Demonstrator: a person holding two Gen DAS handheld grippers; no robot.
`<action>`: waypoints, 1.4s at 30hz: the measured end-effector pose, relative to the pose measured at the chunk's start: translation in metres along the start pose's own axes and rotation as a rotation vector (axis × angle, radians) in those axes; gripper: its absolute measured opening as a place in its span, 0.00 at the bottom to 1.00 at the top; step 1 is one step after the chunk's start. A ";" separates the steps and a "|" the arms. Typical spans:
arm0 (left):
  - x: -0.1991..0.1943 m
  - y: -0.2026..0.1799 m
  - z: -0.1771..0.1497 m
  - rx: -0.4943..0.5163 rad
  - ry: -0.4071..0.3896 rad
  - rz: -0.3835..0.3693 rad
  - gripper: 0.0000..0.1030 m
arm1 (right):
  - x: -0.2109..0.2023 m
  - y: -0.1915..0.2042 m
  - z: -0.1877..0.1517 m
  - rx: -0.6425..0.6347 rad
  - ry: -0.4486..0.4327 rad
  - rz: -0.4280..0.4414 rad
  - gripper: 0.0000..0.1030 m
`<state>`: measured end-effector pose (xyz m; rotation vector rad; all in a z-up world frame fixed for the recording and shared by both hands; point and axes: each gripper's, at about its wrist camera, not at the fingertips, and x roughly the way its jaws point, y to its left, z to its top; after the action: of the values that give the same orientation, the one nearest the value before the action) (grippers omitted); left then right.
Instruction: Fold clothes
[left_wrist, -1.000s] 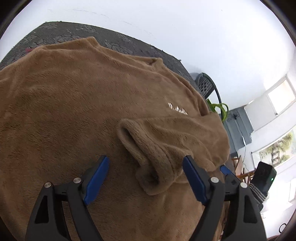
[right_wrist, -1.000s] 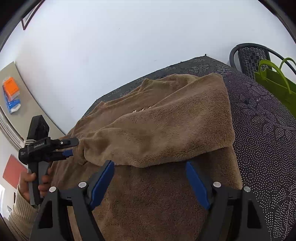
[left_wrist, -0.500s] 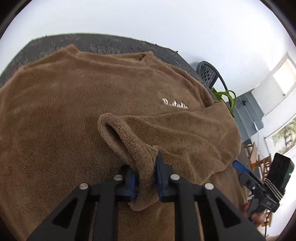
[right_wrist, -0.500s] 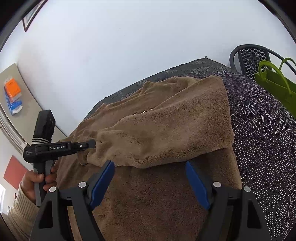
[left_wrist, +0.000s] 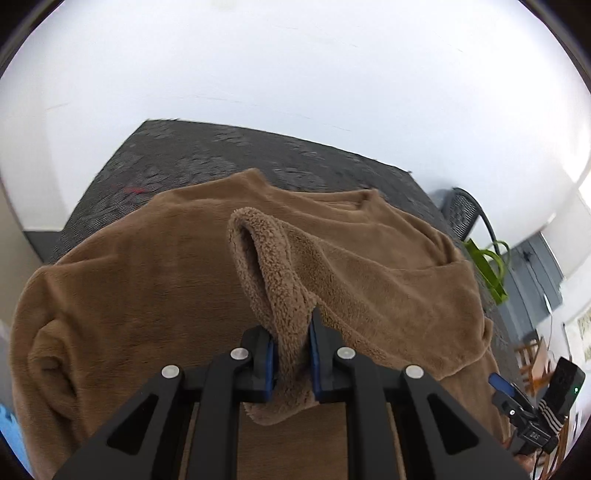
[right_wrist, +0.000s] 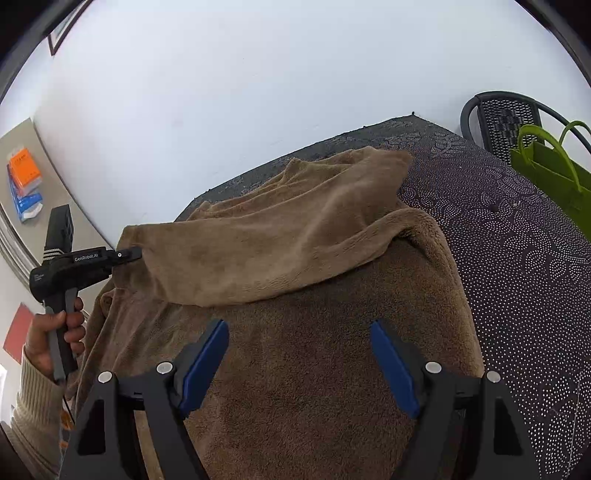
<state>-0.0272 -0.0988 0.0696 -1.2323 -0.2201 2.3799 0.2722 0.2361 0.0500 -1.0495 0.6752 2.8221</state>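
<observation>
Nearest in the left wrist view, the left gripper (left_wrist: 291, 354) is clamped tight on the sleeve cuff (left_wrist: 266, 266) of the brown fleece sweater (left_wrist: 147, 280); a second ago those jaws stood wide apart around the cuff lying on the chest, half a second ago they had closed on it, and now the cuff is raised clear of the body with the sleeve trailing off to the right. That suggests the sleeve is being carried across the sweater, though which way the fold will fall cannot be judged from here. In the right wrist view the right gripper (right_wrist: 299, 362) hangs over the near part of the sweater with its jaws spread wide and nothing between them, much as it did a second ago. The sweater lies spread on the dark patterned table (right_wrist: 517, 258), collar toward the far edge. Only the right view shows the sleeve as a long band stretched from the left gripper toward the far right shoulder, and the hand (right_wrist: 55, 332) holding that tool; only the left view shows the grip on the cuff itself. Farther right stand a green bag (right_wrist: 554, 177) and a black chair (right_wrist: 498, 118).
</observation>
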 end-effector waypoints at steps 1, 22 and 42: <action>0.000 0.006 -0.001 -0.012 0.001 0.009 0.17 | 0.001 0.000 0.001 0.000 0.007 0.002 0.79; -0.008 0.042 -0.033 -0.077 0.023 0.041 0.19 | 0.032 -0.031 0.118 -0.215 -0.014 -0.370 0.79; -0.001 0.058 -0.044 -0.078 0.051 0.093 0.21 | 0.170 0.008 0.130 -0.450 0.163 -0.402 0.79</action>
<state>-0.0098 -0.1539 0.0250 -1.3648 -0.2475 2.4359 0.0604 0.2665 0.0332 -1.3086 -0.1729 2.5955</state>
